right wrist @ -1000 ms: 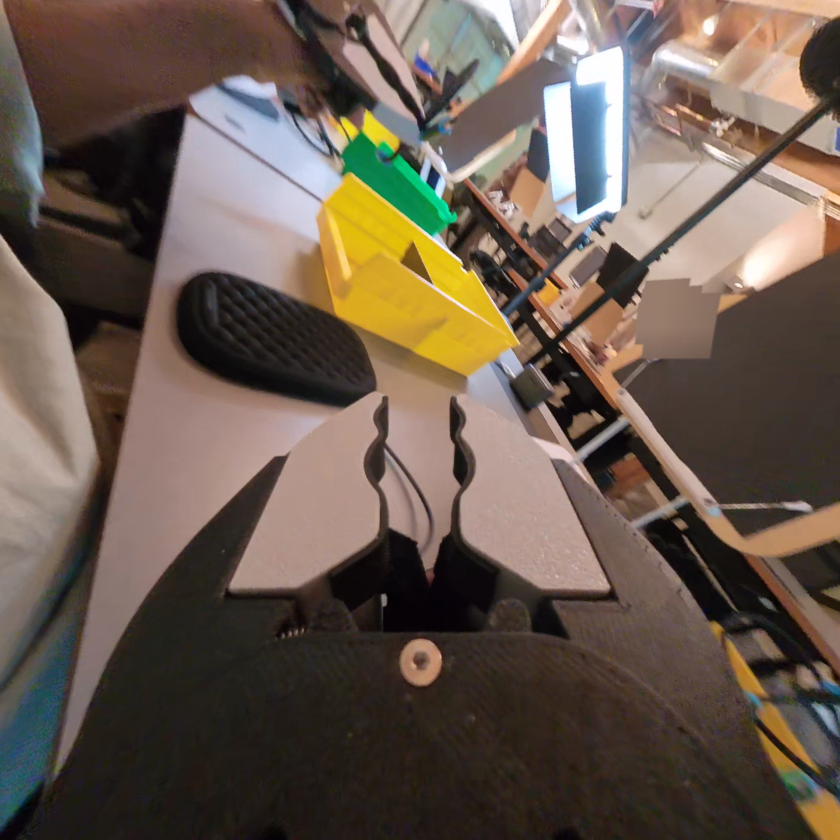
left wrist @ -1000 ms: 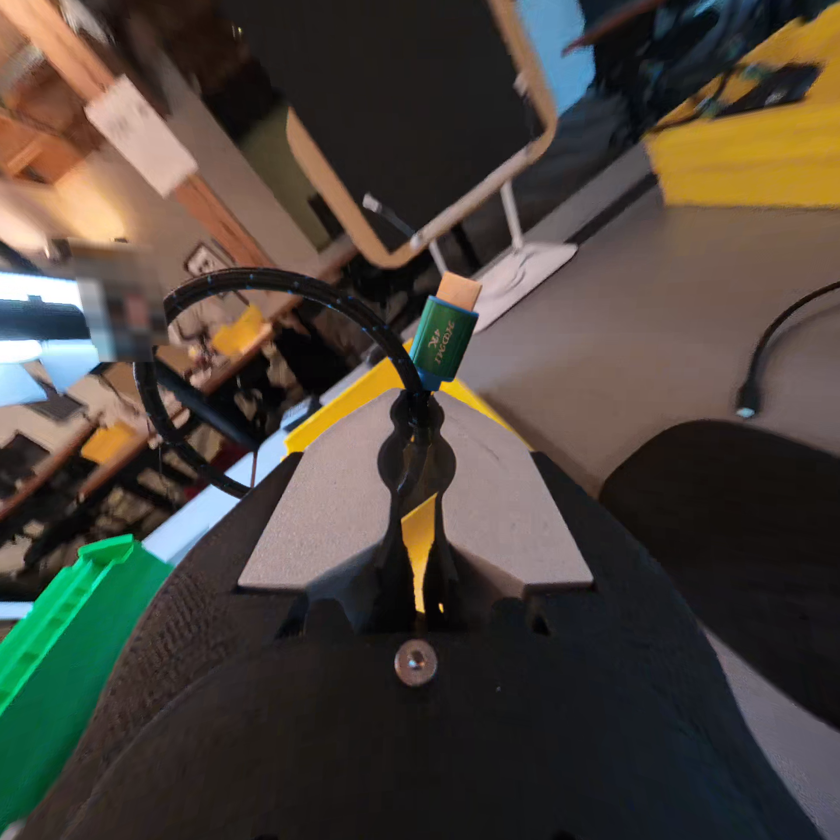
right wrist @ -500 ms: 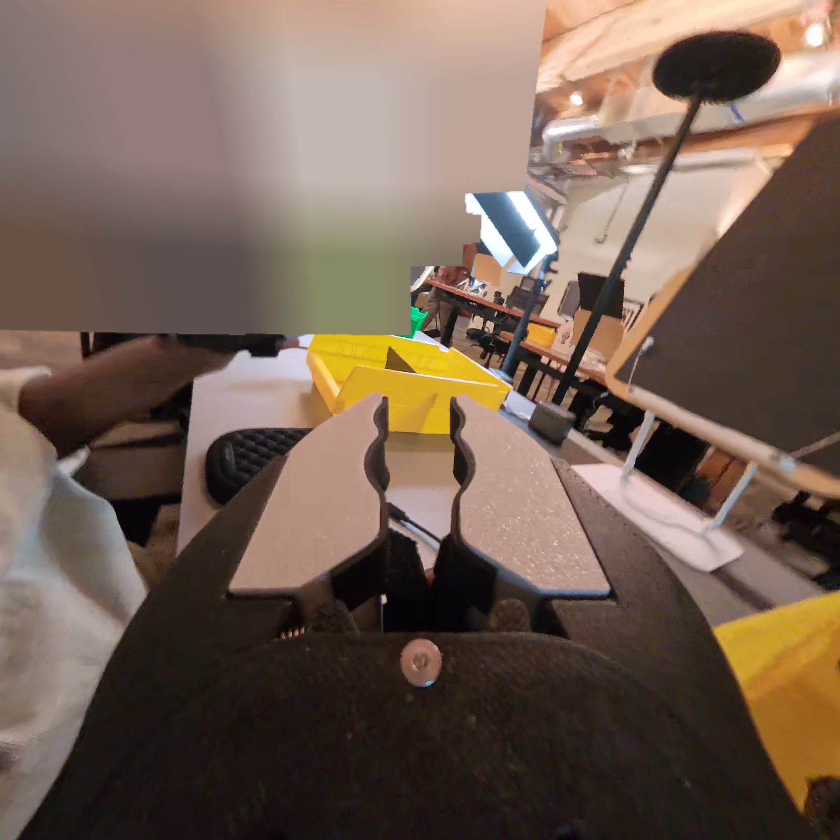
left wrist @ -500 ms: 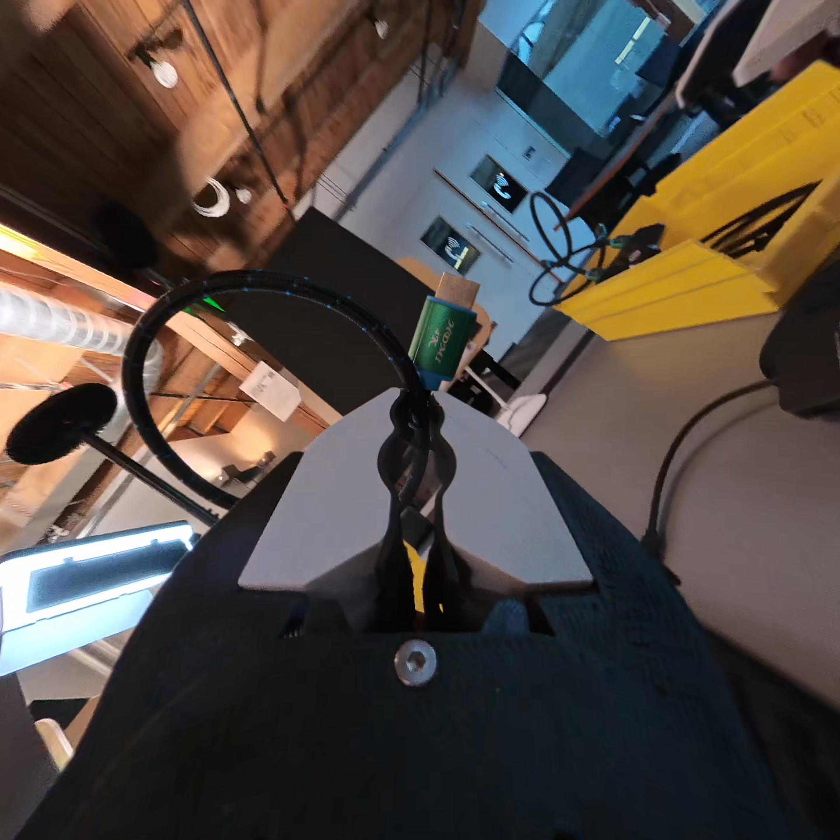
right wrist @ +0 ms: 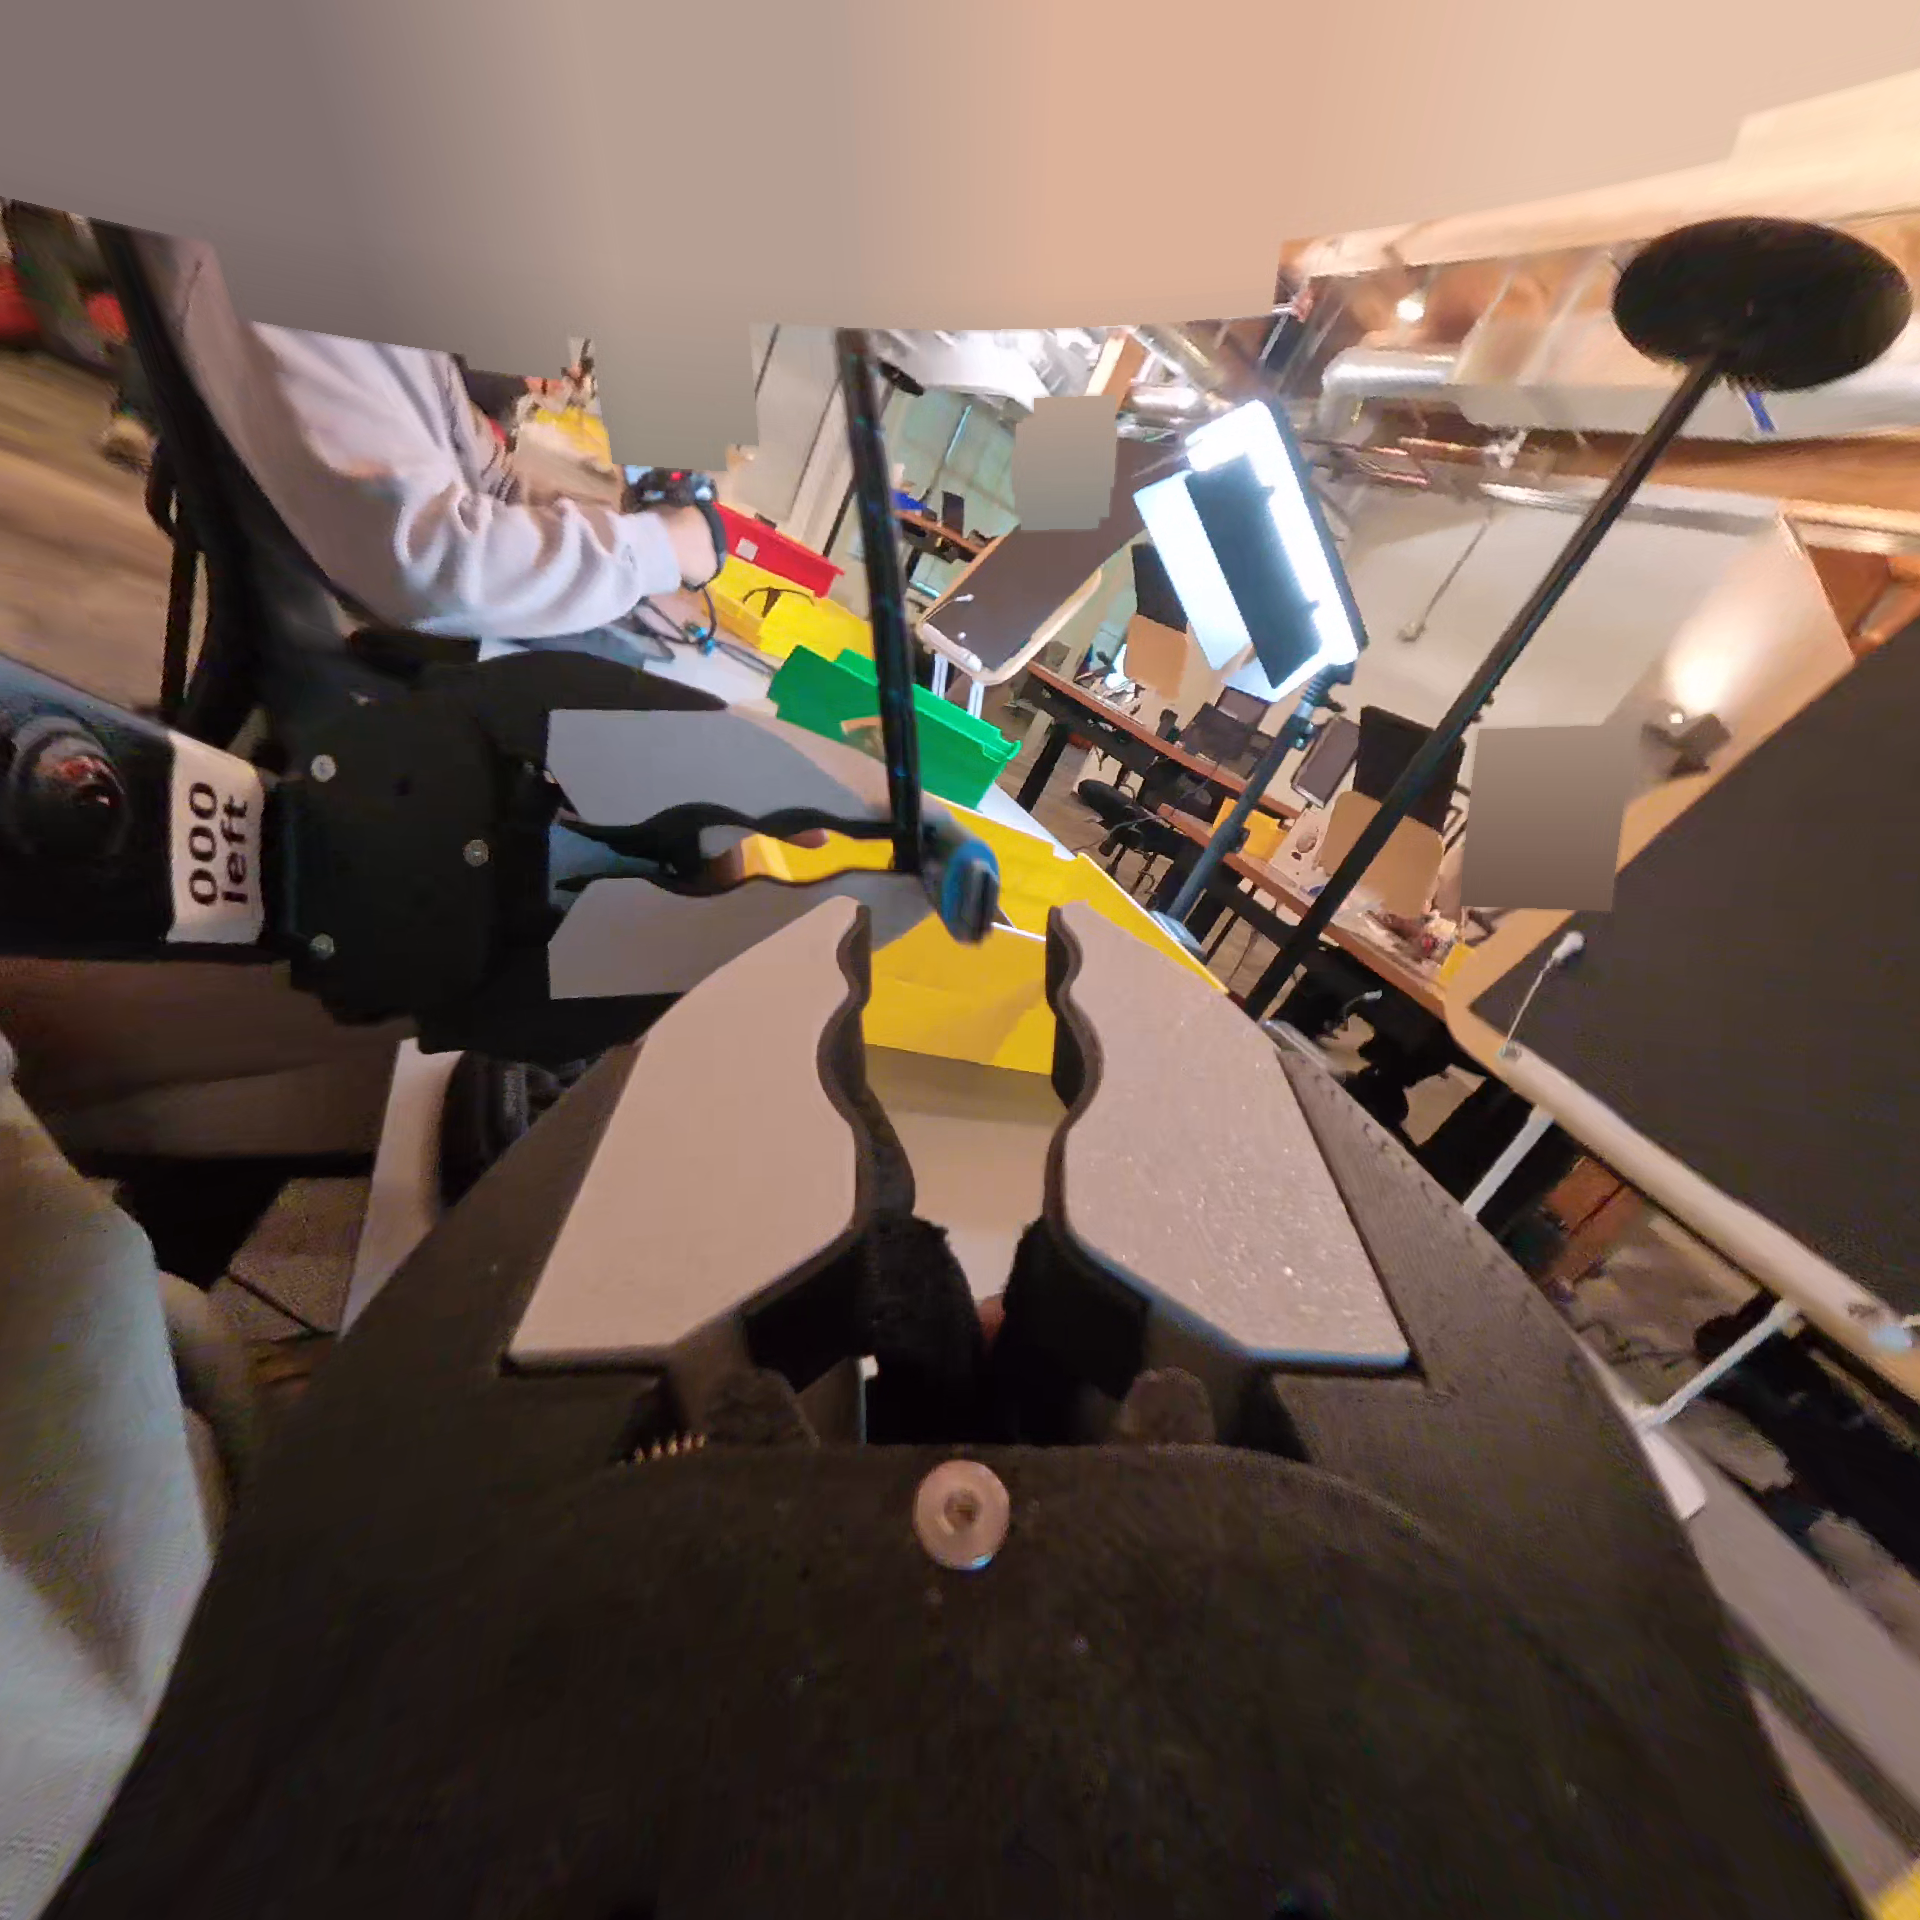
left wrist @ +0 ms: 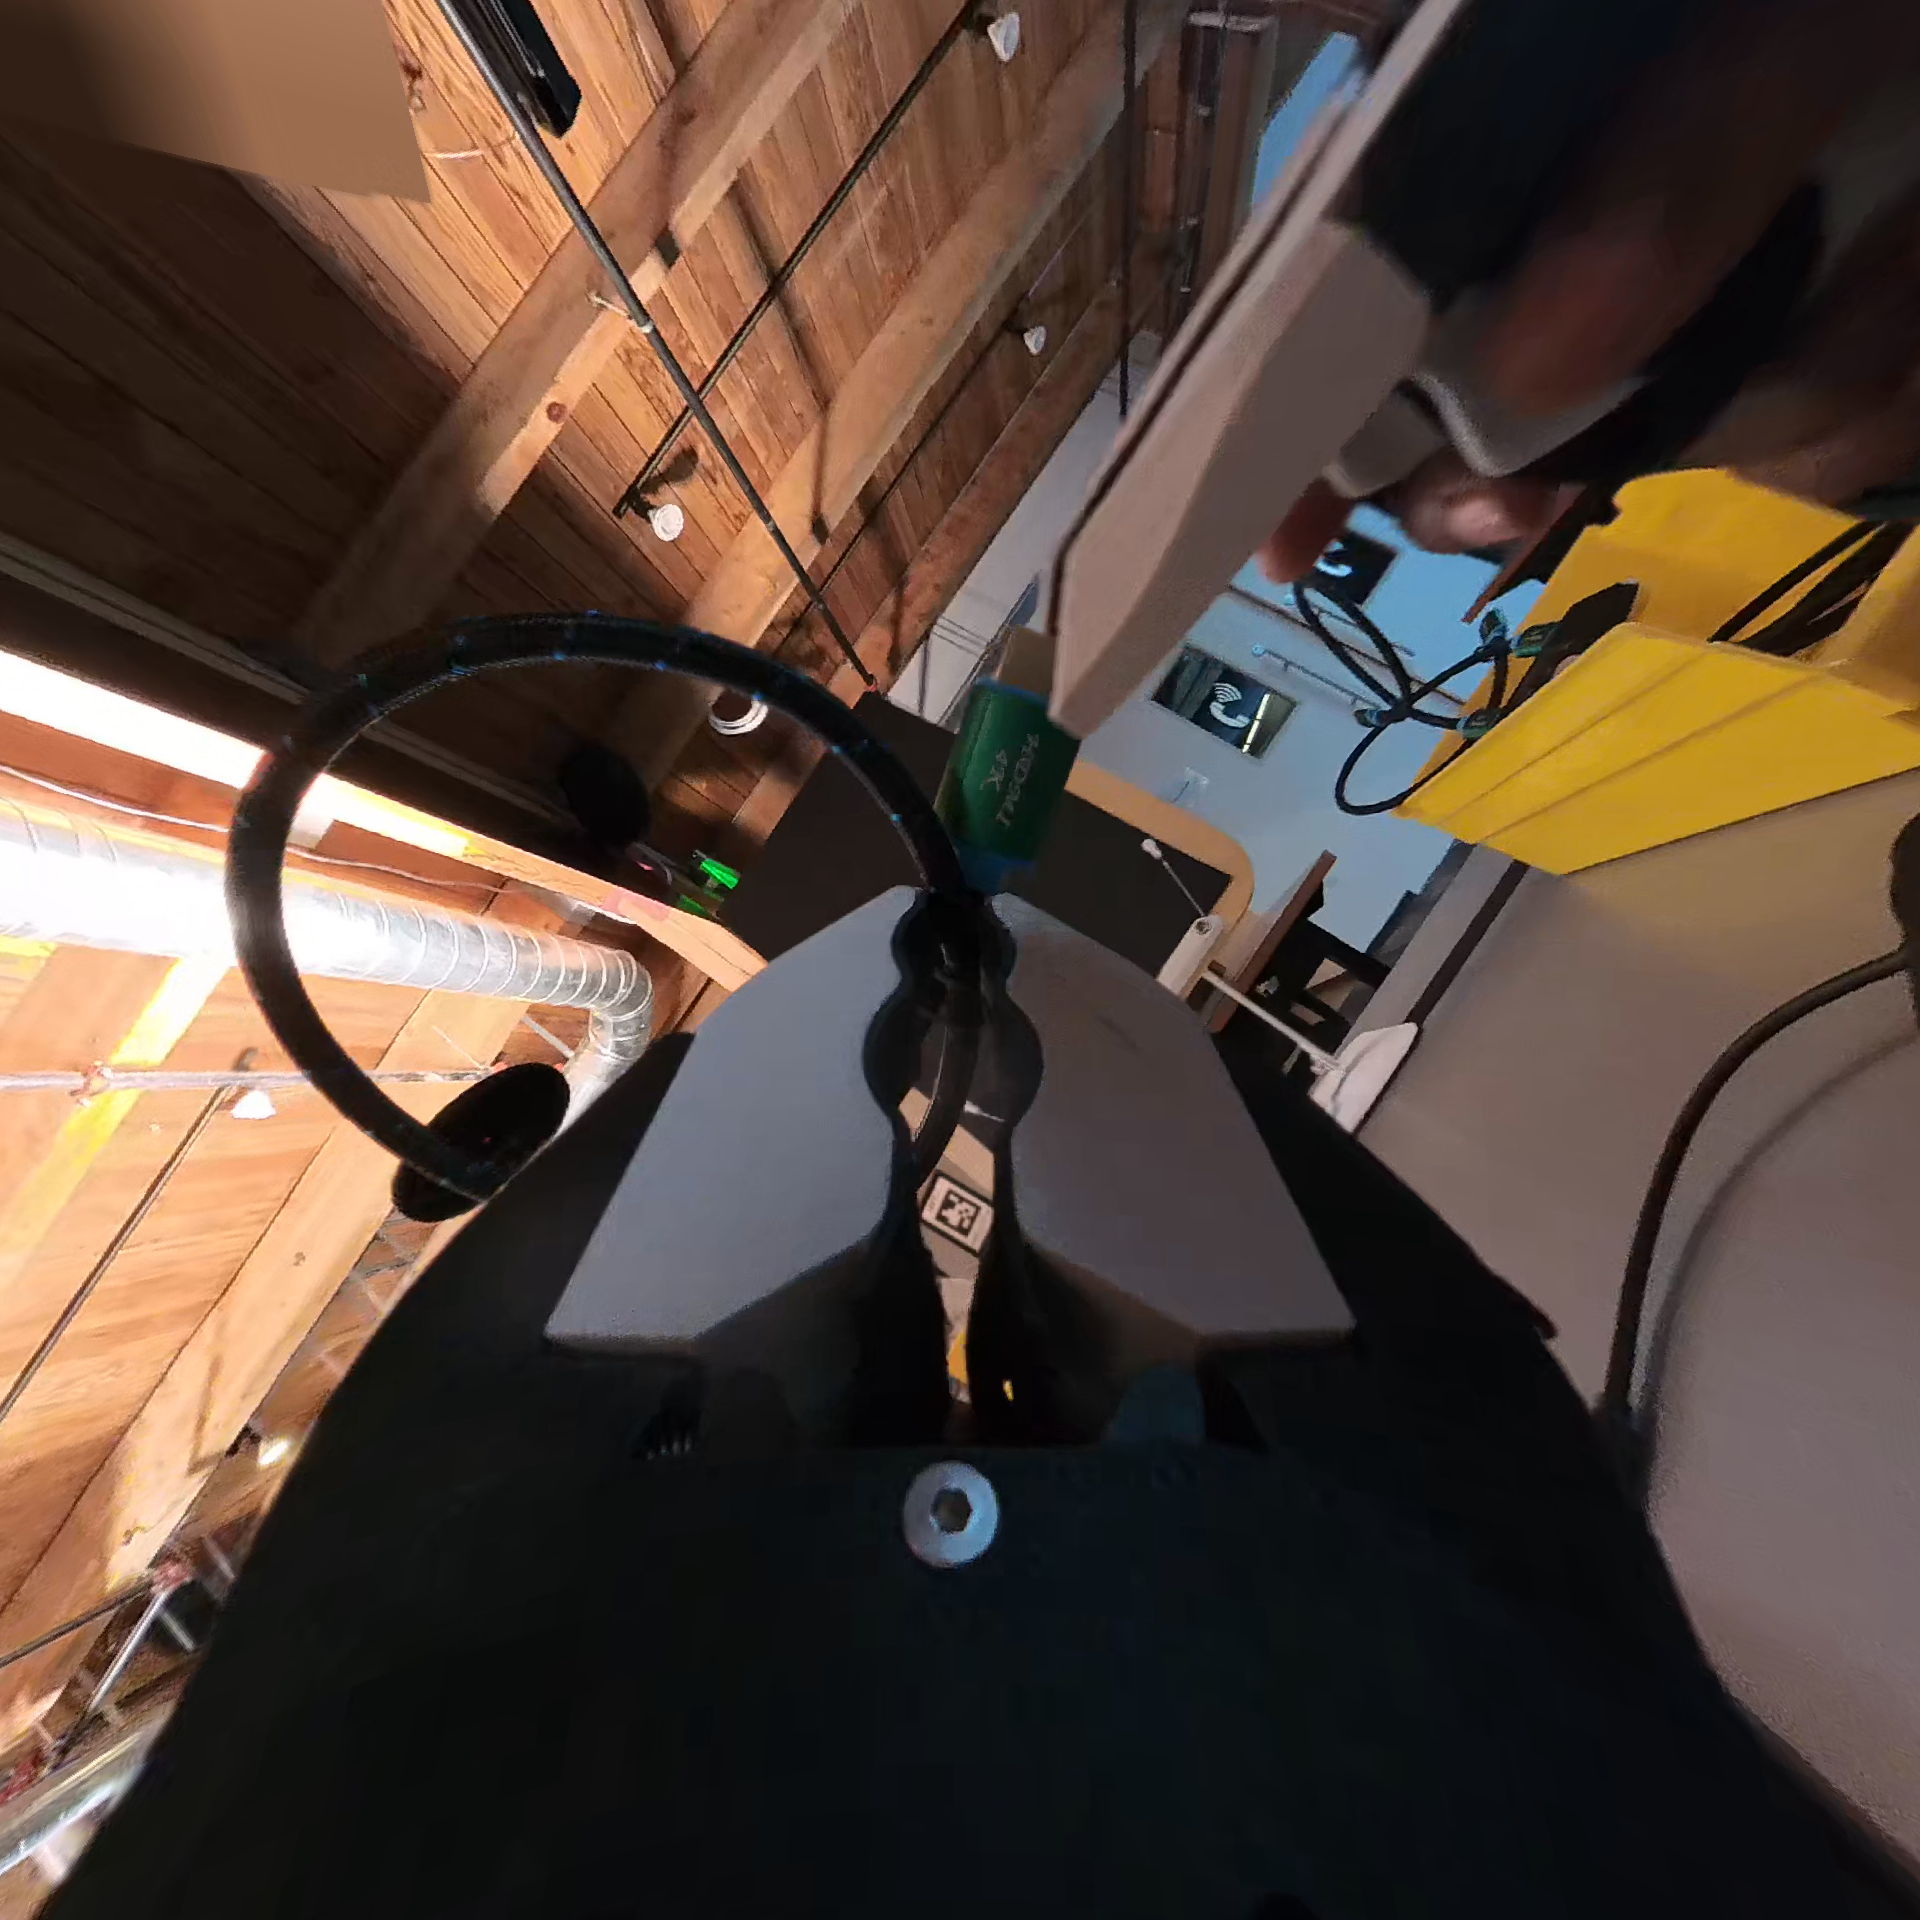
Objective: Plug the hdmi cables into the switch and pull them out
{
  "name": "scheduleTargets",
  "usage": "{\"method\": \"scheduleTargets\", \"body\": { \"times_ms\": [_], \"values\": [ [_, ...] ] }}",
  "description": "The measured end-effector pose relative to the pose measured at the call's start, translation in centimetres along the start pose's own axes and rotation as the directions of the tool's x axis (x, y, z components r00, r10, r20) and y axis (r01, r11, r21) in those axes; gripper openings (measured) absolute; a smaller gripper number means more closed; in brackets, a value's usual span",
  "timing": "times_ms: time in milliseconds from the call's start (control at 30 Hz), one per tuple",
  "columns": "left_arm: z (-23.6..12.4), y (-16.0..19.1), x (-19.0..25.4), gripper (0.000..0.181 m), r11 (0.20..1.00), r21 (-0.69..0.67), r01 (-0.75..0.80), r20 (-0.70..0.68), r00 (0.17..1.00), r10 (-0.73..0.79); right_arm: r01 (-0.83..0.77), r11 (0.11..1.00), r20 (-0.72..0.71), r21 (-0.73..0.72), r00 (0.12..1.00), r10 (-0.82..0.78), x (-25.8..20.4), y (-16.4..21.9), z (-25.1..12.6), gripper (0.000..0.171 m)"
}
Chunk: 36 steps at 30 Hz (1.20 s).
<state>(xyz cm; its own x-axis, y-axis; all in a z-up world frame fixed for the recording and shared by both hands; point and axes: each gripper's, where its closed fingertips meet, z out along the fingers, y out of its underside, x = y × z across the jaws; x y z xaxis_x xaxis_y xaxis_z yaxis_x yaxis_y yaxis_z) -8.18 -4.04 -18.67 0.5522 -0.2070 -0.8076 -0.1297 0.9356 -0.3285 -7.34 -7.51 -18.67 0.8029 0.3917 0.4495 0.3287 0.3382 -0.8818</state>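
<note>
The grey surface [right wrist: 966,1122] holds a yellow bin [right wrist: 966,997] far off. The left tool [left wrist: 951,925] pinches the black HDMI cable [left wrist: 312,831] just behind its green plug [left wrist: 1003,774]. The right tool [right wrist: 956,935] gapes empty close by. They may bump, and the plug could twist loose.

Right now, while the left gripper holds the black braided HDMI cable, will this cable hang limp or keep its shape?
Probably fairly springy: the cable arcs in a self-supporting loop above the left gripper. Its green plug stands unsupported, so that end seems stiff.
</note>
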Motion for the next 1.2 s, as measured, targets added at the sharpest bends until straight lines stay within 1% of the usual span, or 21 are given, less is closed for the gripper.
{"method": "scheduleTargets", "body": {
  "times_ms": [67,167,267,400,500,633,733,833,1000,1067,1200],
  "values": [
    [0.1,-0.1,0.4,0.008,1.0,0.004,-0.006,-0.014,1.0,0.006,0.039,0.999,0.044,-0.025,0.998,-0.038,-0.4,-0.1,0.6,0.031],
    [0.1,-0.3,0.8,0.008,1.0,0.009,-0.003,-0.035,0.999,0.004,0.068,0.996,0.047,-0.06,0.997,-0.065,0.0,0.4,1.0,0.013],
    [0.2,0.1,1.3,0.008,0.999,0.004,-0.038,-0.067,0.997,0.038,0.051,0.994,0.074,-0.099,0.996,-0.044,0.0,1.0,0.8,0.012],
    [0.3,0.5,1.7,0.008,1.0,0.011,-0.014,-0.134,0.991,0.015,-0.004,0.994,0.058,-0.11,0.998,0.01,0.2,1.5,0.6,0.012],
    [0.3,1.2,1.3,0.009,0.997,0.014,-0.069,-0.131,0.989,0.071,-0.037,0.993,0.045,-0.11,0.998,0.043,0.3,1.5,0.3,0.012],
    [0.1,1.9,0.4,0.008,0.997,0.022,-0.067,-0.139,0.988,0.07,-0.013,0.994,0.031,-0.105,0.999,0.016,0.3,1.0,0.2,0.011],
    [-0.1,2.7,-0.6,0.007,1.0,0.02,-0.005,-0.15,0.989,0.008,0.003,0.994,0.028,-0.108,1.0,0.0,0.4,0.3,-0.3,0.012],
    [-0.5,3.4,-1.3,0.007,1.0,-0.001,0.027,-0.147,0.989,-0.027,0.038,0.992,0.026,-0.122,0.999,-0.035,0.3,-0.1,-0.6,0.012],
    [-0.8,5.2,-2.5,0.007,0.989,-0.054,0.137,-0.17,0.975,-0.144,0.047,0.99,0.008,-0.13,0.999,-0.047,0.6,-0.6,-1.7,0.012],
    [-0.9,5.6,-2.7,0.007,0.987,-0.07,0.142,-0.169,0.974,-0.151,0.062,0.988,0.002,-0.139,0.998,-0.062,0.6,-0.7,-2.1,0.012],
    [-0.9,6.4,-3.2,0.006,0.975,-0.082,0.208,-0.161,0.962,-0.219,0.105,0.982,-0.008,-0.157,0.994,-0.108,0.6,-1.3,-2.6,0.011]
  ]
}}
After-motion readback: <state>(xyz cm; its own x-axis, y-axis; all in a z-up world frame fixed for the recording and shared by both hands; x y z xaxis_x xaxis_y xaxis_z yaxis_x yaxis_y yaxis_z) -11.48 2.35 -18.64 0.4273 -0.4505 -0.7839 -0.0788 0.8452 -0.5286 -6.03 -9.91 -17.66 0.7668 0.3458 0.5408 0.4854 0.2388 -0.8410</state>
